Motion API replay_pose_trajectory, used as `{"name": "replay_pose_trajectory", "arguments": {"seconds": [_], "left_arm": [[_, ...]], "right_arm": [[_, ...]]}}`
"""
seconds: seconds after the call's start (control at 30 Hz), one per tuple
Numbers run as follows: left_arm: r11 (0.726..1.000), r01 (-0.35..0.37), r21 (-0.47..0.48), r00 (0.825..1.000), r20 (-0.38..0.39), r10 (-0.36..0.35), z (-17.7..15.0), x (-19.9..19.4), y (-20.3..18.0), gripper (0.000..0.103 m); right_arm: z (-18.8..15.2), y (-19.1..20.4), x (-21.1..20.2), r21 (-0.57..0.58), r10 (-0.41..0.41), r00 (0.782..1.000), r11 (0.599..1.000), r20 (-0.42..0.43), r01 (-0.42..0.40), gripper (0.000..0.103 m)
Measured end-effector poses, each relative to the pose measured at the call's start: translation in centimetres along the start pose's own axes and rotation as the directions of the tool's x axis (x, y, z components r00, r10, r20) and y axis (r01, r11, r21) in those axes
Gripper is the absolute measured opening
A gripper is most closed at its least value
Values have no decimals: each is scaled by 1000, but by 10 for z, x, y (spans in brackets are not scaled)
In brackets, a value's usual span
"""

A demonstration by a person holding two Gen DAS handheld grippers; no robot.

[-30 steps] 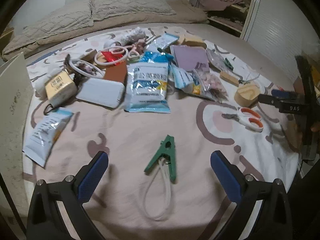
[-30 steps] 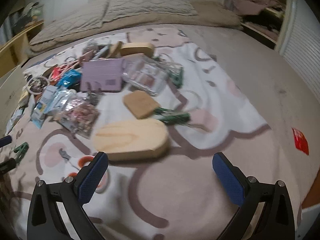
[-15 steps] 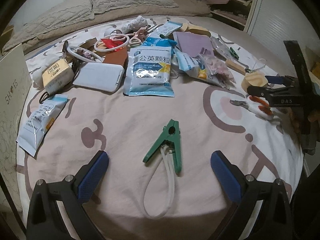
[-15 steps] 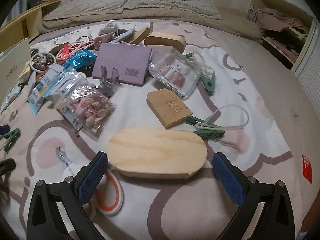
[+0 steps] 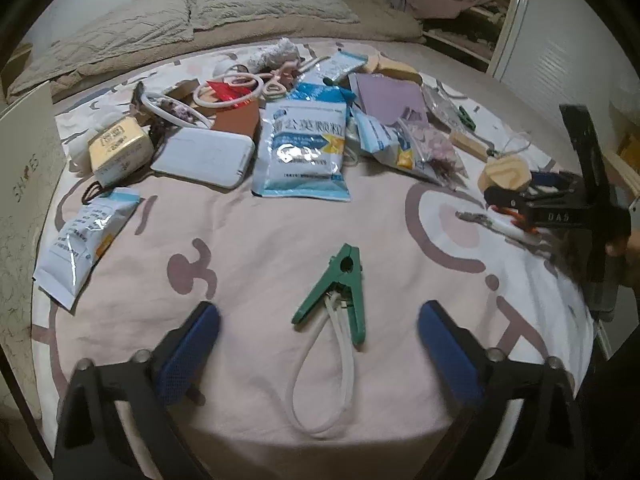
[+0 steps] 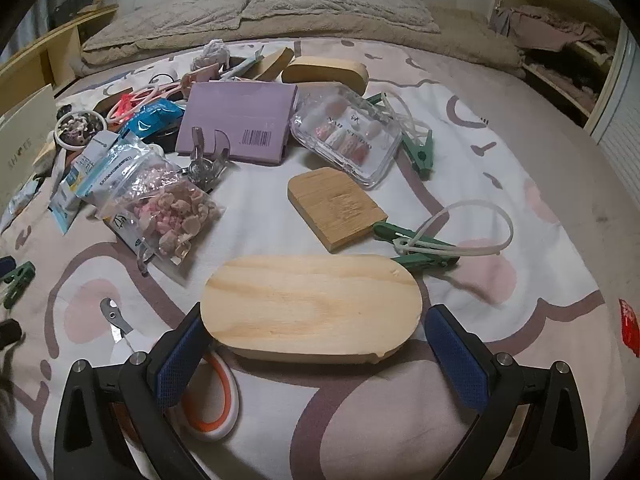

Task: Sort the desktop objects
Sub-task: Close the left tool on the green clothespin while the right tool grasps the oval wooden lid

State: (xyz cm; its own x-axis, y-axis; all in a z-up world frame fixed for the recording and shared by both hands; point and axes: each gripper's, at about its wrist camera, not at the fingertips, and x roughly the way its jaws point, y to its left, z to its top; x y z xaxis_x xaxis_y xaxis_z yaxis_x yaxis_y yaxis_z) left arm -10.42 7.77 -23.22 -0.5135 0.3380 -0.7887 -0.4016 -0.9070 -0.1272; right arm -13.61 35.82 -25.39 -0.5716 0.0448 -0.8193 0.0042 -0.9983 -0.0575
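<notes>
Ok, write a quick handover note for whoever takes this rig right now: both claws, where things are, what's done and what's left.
Left claw: closing, pads not yet touching the green clip that lies between them on the blanket.
Right claw: open around the oval wooden lid, not gripping; the orange-handled scissors lie under its left finger.
Purple box, nail case, bamboo block and snack bags lie mixed behind.
Done: no sorted group visible.
Left: apparently all of it.
</notes>
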Motion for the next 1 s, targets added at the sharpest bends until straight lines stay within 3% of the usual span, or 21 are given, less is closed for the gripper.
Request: {"name": "replay_pose_trajectory", "arguments": {"seconds": [0.07,0.37,0.6,0.67,0.93,1.0], "left_arm": [[1000,-6,-8,1000,13,6,1,-2,2,82],[999,3,39,999,47,-5,3,-10,-8,56],[994,-13,109,999,43,9,3,-8,-24,49],[994,-20,112,999,40,15,2,-7,-25,39],[992,-45,116,999,29,42,2,-4,-26,34],[993,-49,112,999,28,46,1,-4,-24,34]], "right_arm": [[0,-2,1,6,9,1000,1000,-4,-9,103],[1,2,5,-1,-15,1000,1000,-15,15,103],[2,-3,11,27,7,999,1000,-36,-6,103],[1,-3,11,29,8,1000,1000,-23,-7,103],[-5,-1,4,27,-5,999,1000,32,4,103],[-7,2,0,16,3,998,1000,58,-4,96]]}}
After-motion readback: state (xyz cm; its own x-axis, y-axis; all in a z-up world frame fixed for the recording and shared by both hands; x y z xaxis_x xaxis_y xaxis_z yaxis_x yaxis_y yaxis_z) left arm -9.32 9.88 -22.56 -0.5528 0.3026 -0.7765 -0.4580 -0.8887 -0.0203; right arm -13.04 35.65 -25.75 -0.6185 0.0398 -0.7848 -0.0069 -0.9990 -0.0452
